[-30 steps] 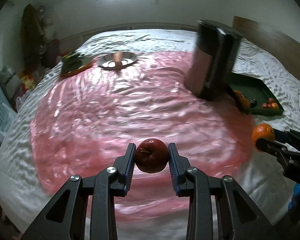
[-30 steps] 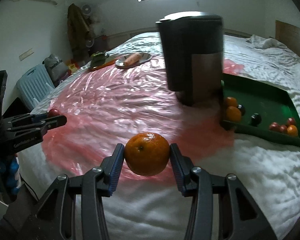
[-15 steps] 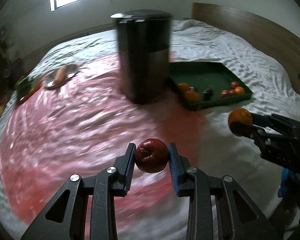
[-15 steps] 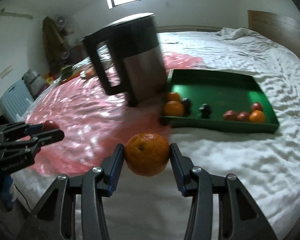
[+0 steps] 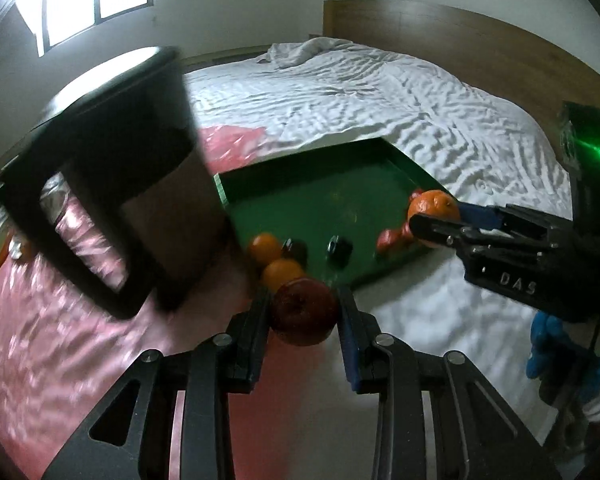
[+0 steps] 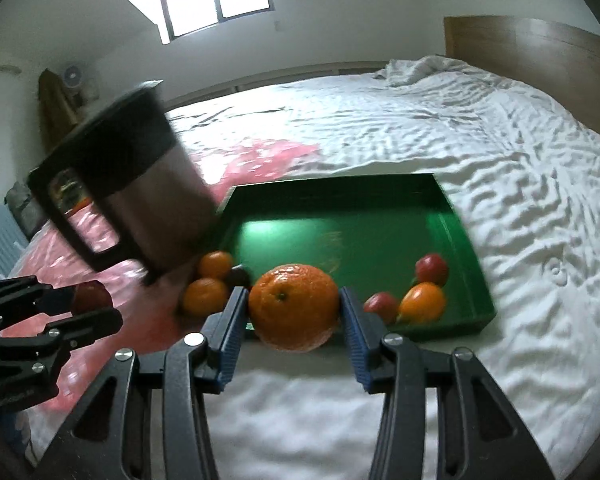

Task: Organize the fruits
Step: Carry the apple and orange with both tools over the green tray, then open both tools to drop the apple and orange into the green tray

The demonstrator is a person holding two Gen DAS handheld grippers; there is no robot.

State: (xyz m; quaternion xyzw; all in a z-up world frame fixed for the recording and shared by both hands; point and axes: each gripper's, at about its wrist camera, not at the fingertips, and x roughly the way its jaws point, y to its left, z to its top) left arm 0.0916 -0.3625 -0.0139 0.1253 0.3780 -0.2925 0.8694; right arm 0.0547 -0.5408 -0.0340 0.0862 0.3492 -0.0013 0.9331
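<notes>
We've got one fruit in each hand right now. The apple (image 5: 304,311) sits low in the middle of the left wrist view, pinched between the blue pads of the left gripper (image 5: 305,314), jaws closed snug on its sides. Same deal in the right wrist view: the orange (image 6: 294,306) is dead centre-low, clamped by the right gripper (image 6: 294,312) across its widest part.

Handling-wise, we'd guess both are firm, round and fairly light, so they hold fine at the equator like this. The apple skin looks glossy, so probably a bit slippery if the grip drifts off the middle. The orange's peel is dimpled and should give a little, so better traction, but no need to squeeze hard on either, since they bruise.

Just past both fruits is the green tray (image 6: 466,240), filling the middle of each view on the white bed sheet (image 6: 500,140). It already holds two small oranges (image 6: 205,296) at its lower-left corner, plus some small red fruits (image 6: 432,270) and another orange one at the lower right, and a couple of dark bits we can't make out. The middle of the tray is bare, so that looks like the drop spot.

To the left of the tray stands a big dark jug (image 6: 140,184) with a handle, on a pink plastic sheet (image 5: 40,320). It's blurry, but close to the tray corner, so we'd keep clear of it.
</notes>
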